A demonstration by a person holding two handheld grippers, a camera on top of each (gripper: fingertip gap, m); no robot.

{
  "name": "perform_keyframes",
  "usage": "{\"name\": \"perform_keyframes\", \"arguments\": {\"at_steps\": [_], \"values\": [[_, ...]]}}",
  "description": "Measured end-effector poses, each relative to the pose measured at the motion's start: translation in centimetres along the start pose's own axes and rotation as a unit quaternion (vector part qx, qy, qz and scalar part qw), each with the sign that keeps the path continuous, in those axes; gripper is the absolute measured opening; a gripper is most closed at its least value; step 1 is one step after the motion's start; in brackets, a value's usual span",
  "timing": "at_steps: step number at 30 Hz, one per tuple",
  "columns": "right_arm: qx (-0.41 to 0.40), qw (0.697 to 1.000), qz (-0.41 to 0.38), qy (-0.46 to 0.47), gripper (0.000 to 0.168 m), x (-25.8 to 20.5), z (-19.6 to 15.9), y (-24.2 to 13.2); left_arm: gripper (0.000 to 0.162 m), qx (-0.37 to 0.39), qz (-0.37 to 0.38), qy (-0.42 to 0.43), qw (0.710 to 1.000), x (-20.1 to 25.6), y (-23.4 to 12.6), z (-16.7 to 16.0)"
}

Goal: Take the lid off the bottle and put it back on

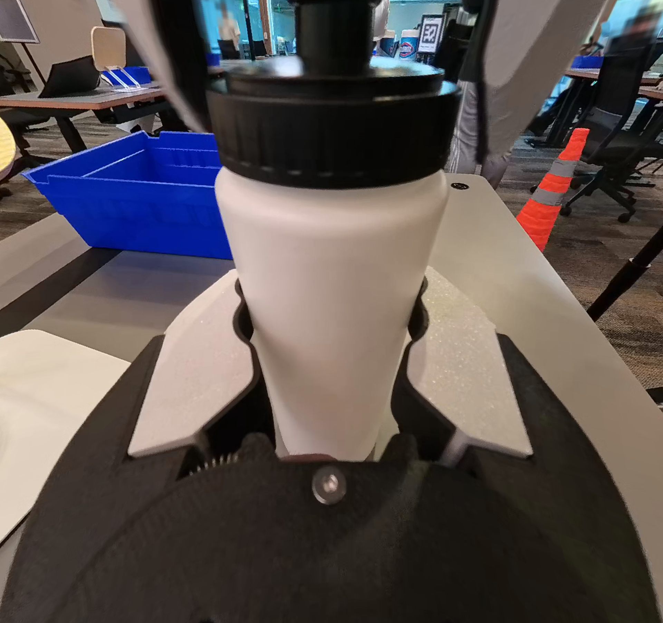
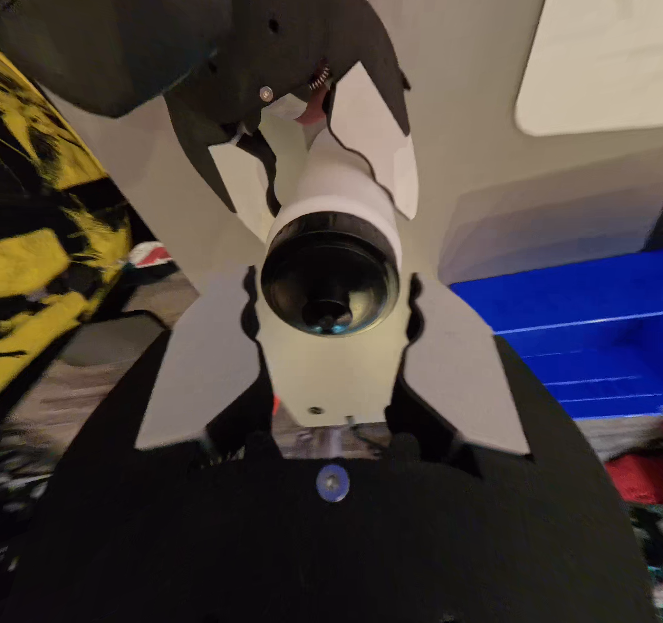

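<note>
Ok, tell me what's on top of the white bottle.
A black screw lid with a pull spout sits on the white bottle. The right tongs are open around it. The bottle's mouth and contents are hidden.

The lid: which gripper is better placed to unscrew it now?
Probably the right gripper: it hangs above the black lid, jaws open on either side. The left gripper already clamps the white bottle.

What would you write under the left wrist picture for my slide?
Left gripper holds the white bottle, black lid still on, near a blue bin.
</note>
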State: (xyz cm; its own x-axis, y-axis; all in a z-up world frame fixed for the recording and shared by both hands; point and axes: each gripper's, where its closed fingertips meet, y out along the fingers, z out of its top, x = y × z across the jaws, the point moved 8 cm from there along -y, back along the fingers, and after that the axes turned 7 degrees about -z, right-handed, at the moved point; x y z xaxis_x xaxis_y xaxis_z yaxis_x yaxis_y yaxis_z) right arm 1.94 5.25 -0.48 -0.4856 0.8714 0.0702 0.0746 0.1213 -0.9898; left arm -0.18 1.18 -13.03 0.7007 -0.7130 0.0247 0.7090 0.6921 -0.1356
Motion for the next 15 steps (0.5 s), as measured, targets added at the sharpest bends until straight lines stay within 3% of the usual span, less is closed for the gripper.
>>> {"name": "perform_keyframes", "arguments": {"at_steps": [1,4,9,13,15], "values": [[0.009,0.999,-0.025,-0.025,0.093,0.2,0.2,-0.2,0.087,0.0,0.0,-0.001,1.0,0.0,0.0,0.0],[0.041,0.992,-0.051,-0.104,0.092,-0.3,0.7,-1.1,0.087,0.001,-0.002,-0.001,1.0,0.0,0.0,0.0],[0.014,0.984,-0.049,-0.17,0.066,-1.0,0.8,-0.9,0.087,0.0,-0.002,-0.001,1.0,0.0,0.1,0.0],[0.005,0.991,-0.05,-0.123,0.067,-1.0,0.8,-0.8,0.087,-0.001,-0.001,0.0,1.0,0.0,0.1,0.0],[0.002,1.0,-0.021,0.01,0.066,-0.4,0.8,-0.7,0.087,-0.001,-0.001,-0.001,1.0,0.0,0.1,0.0]]}}
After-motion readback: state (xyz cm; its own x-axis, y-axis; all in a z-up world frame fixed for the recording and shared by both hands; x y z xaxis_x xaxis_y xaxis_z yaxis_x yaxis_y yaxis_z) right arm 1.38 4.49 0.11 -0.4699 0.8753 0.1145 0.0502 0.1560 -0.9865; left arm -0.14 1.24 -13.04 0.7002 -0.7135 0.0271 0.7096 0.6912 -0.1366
